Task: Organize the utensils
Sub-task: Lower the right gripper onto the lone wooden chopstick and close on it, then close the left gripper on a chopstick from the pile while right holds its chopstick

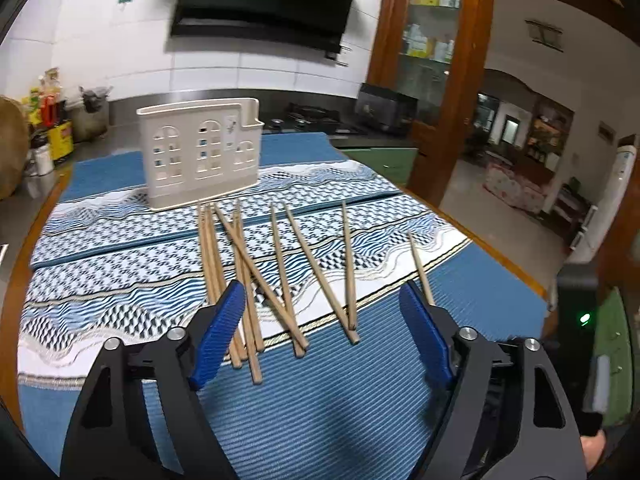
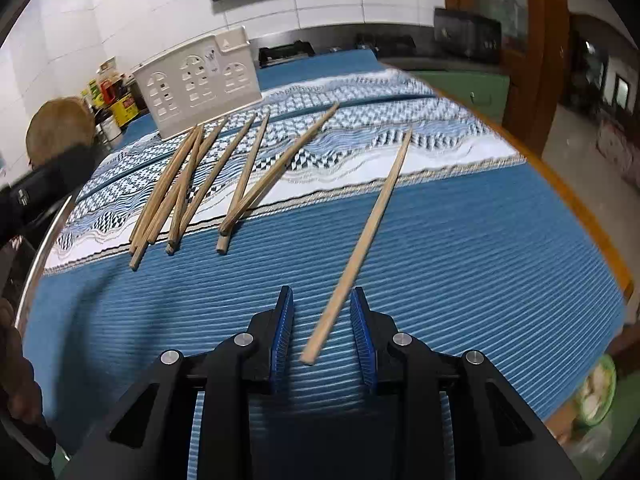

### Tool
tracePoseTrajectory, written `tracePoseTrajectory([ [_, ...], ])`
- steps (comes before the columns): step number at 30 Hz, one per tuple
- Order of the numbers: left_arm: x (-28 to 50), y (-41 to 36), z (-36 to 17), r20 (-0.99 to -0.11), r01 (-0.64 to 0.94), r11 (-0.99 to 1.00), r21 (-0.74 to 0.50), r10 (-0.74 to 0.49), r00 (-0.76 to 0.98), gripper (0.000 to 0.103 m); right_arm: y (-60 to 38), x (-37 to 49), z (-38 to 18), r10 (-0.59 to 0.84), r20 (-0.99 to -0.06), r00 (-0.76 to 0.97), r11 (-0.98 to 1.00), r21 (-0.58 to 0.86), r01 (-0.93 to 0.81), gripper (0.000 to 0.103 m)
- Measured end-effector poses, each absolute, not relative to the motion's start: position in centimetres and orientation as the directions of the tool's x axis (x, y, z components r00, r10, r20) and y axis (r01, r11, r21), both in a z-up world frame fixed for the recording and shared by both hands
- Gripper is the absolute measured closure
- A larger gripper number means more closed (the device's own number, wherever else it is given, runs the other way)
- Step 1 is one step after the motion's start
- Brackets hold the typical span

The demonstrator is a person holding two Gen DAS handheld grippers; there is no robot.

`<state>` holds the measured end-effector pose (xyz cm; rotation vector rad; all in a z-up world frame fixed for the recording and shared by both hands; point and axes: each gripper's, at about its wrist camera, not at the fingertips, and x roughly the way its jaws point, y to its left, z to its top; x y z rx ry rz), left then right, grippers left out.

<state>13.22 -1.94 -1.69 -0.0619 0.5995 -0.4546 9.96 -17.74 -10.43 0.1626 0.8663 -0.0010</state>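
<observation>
Right gripper (image 2: 322,328) straddles the near end of a lone chopstick (image 2: 366,226), jaws narrowly apart, not pressing; left gripper (image 1: 322,334) hangs wide open above the scattered chopsticks (image 1: 256,276); judged advice: centre the stick, clamp squarely, then carry it to the cream utensil holder (image 1: 200,152) at the back of the worktop (image 2: 480,260).

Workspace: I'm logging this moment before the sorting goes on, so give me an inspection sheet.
Surface: blue patterned mat on a table.
Job's things: beige holder upright, nothing seen in it; chopsticks scattered before it; lone chopstick apart.
Clutter: nothing seen on the mat.
Grippers: left gripper open above the chopsticks; right gripper open, lone chopstick's end between its fingers, untouched.
Cables: nothing seen.
Surroundings: bottles, stove, cabinet.
</observation>
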Motion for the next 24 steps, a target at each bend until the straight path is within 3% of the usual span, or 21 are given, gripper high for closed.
tracePoseTrajectory([
  [4, 14.8, -2.0, -1.0, -0.534, 0.447, 0.879, -0.164, -0.460, 0.709, 0.031, -17.6, 10.5, -10.5, 0.022, -0.754, 0.657, 0.979, 0.151, 0.140, 0.075],
  [6, 15.7, -2.6, -1.2, -0.550, 0.488, 0.856, -0.169, -0.493, 0.674, 0.032, -17.7, 10.8, -10.6, -0.004, -0.755, 0.655, 0.974, 0.144, 0.172, 0.090],
  [9, 16.4, -3.9, -2.1, -0.578, 0.545, 0.822, -0.165, -0.528, 0.622, 0.034, -18.2, 10.7, -10.6, -0.008, -0.756, 0.655, 0.971, 0.152, 0.187, 0.094],
  [19, 18.4, -7.6, -5.3, -0.636, 0.616, 0.752, -0.237, -0.599, 0.486, 0.057, -20.4, 8.9, -9.2, -0.043, -0.722, 0.690, 0.982, 0.095, 0.161, 0.096],
  [24, 19.9, -9.7, -6.4, -0.673, 0.590, 0.777, -0.217, -0.557, 0.486, 0.057, -21.8, 8.0, -7.5, -0.057, -0.675, 0.735, 0.992, 0.044, 0.118, 0.096],
])
